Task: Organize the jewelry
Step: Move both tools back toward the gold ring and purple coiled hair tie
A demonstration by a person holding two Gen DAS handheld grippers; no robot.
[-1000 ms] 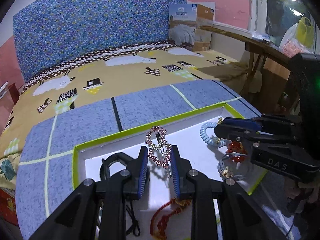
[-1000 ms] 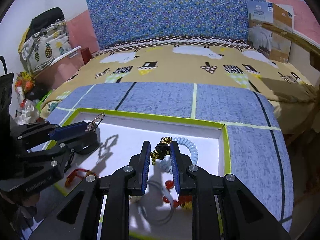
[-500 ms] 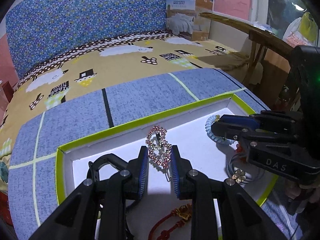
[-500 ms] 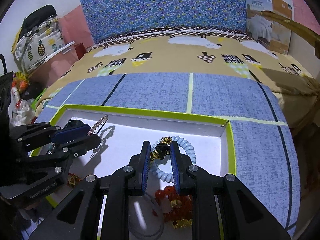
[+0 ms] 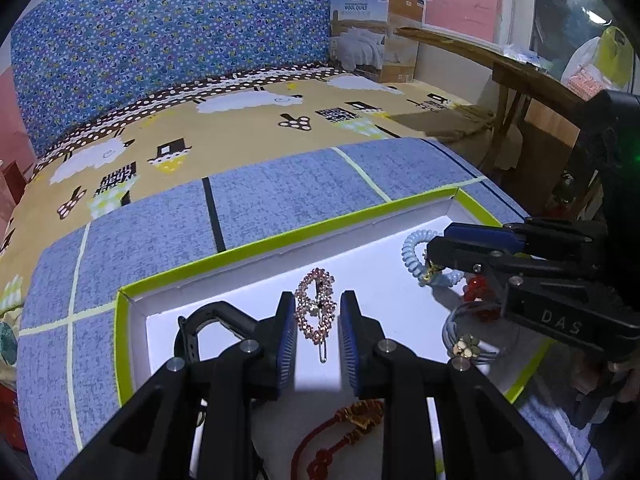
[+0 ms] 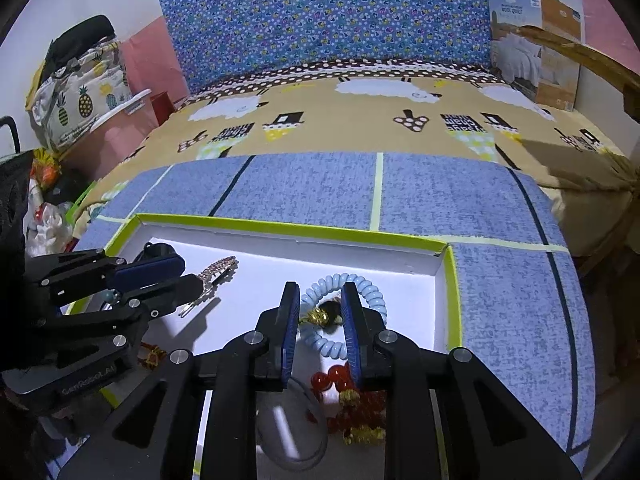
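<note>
A white tray with a green rim (image 5: pixel 280 240) (image 6: pixel 280 226) lies on the blue-grey cloth. My left gripper (image 5: pixel 318 298) (image 6: pixel 180 276) is shut on a pink rhinestone hair clip (image 5: pixel 314 312) (image 6: pixel 218 268), held tilted just above the tray floor at the left. On the right side of the tray, my right gripper (image 6: pixel 320 286) (image 5: pixel 436 246) has its jaws opening. A pale blue coil hair tie (image 6: pixel 348 284) (image 5: pixel 412 252) rests on the floor there, its gold and black charm (image 6: pixel 324 314) between the pads, which no longer seem to press on it.
Inside the tray lie red beads (image 6: pixel 340 380), a thin bangle with a gold flower (image 5: pixel 464 346), a red knotted cord (image 5: pixel 340 424) and a black claw clip (image 5: pixel 208 316). A patterned bedspread stretches behind. A wooden table (image 5: pixel 520 76) stands to the right.
Both grippers sank toward the tray floor. The coil tie went from hanging to resting in the tray, and the right jaws widened slightly. The left still holds the clip.
</note>
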